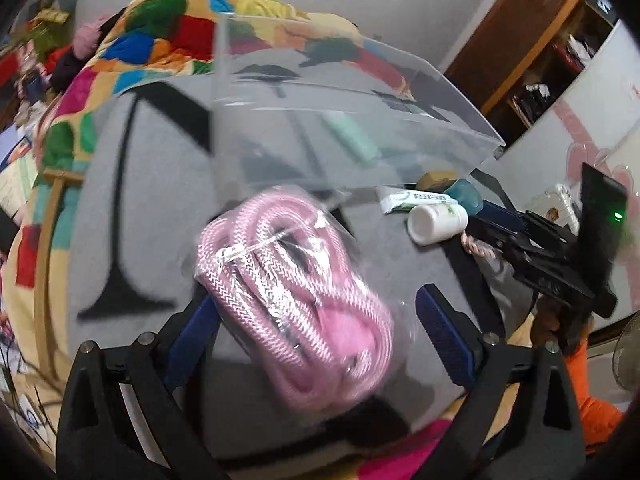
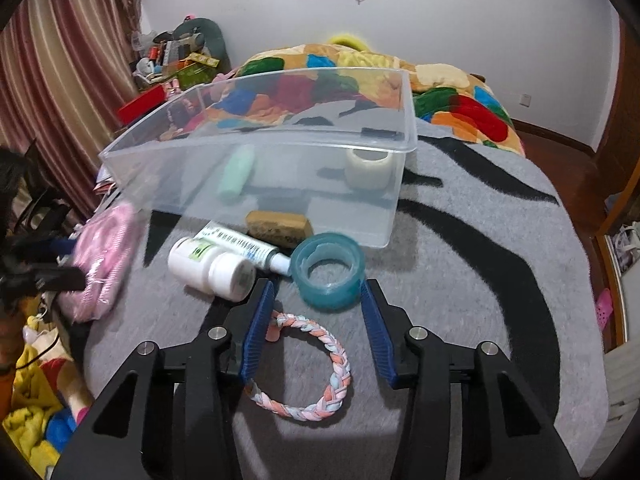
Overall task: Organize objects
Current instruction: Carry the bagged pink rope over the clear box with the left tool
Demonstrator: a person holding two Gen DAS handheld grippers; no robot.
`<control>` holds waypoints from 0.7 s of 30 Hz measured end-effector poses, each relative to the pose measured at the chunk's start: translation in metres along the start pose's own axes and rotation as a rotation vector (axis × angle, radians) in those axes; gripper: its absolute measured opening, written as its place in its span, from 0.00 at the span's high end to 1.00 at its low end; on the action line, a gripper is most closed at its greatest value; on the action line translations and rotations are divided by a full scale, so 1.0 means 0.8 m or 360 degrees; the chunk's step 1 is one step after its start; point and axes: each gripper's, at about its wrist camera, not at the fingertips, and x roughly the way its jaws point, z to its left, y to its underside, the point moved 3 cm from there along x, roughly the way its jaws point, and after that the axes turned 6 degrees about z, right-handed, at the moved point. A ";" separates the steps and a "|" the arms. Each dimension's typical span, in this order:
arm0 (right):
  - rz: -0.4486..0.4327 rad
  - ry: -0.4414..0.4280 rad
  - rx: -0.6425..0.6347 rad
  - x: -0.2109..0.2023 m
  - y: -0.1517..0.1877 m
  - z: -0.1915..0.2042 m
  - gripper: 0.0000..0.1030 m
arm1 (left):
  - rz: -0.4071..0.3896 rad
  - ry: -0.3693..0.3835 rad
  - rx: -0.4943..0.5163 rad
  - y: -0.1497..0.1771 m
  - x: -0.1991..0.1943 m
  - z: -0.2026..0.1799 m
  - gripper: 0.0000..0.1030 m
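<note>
- Now the left gripper (image 1: 316, 320) is lying spread around the bagged pink cable (image 1: 296, 312), its long axis running 11 to 5; bin (image 1: 472, 120) at 12.
- Right gripper (image 2: 318, 320) is gaping, empty, over the braided ring (image 2: 320, 360); tape (image 2: 328, 272) at 12.

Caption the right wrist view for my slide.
Open right tool over a braided ring, facing teal tape and clear bin.

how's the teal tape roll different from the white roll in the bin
The teal tape roll lies on the grey blanket outside the clear bin; the white roll sits inside it. The teal one is see-through blue-green and looks wider; the white one is pale and opaque. Both are rings lying flat, hole up.
</note>
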 end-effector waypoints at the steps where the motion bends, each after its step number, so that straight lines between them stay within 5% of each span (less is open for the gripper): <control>1: -0.0002 0.0010 -0.0009 -0.003 0.002 0.001 0.59 | 0.0005 -0.0023 0.0025 -0.002 0.006 -0.007 0.05; 8: -0.0027 0.0105 0.0045 -0.008 -0.009 -0.012 0.59 | -0.0105 -0.0425 0.0275 0.010 0.031 -0.050 0.05; 11: -0.0012 0.0086 0.0032 -0.002 -0.015 -0.007 0.59 | -0.0156 -0.0419 0.0242 0.012 0.030 -0.050 0.10; 18: 0.0005 0.0092 0.0046 0.015 -0.017 -0.003 0.65 | -0.0250 -0.0422 0.0266 0.020 0.023 -0.053 0.43; 21: -0.0015 0.0081 0.0065 0.010 -0.013 -0.005 0.65 | -0.0275 -0.0413 0.0275 0.024 0.017 -0.053 0.47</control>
